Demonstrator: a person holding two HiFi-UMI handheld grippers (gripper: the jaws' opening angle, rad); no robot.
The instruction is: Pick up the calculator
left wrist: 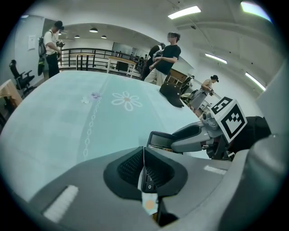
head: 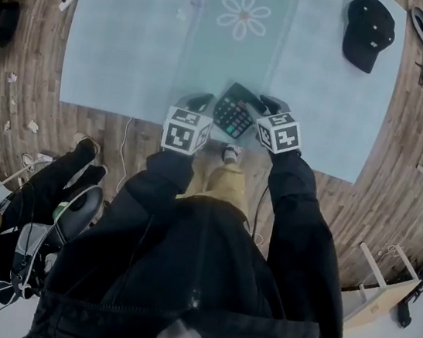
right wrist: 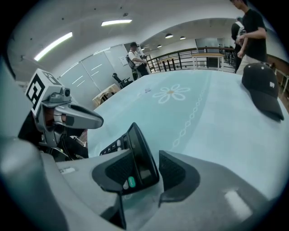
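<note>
My right gripper [right wrist: 151,173] has its jaws apart. The calculator [right wrist: 141,155] stands tilted between them, leaning on one jaw, with a gap to the other. A black cap [right wrist: 262,92] lies on the table [right wrist: 203,122].

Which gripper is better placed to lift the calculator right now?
Left. The left gripper is shut on the calculator at its keypad edge. The right gripper has its jaws standing apart around the display end, so it is not clamping it.

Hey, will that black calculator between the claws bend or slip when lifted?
Probably stiff: the black plastic calculator looks flat with the left claw pinching only one edge. Likely light, since it is slim. Its smooth casing might pivot or slip in that grip.
</note>
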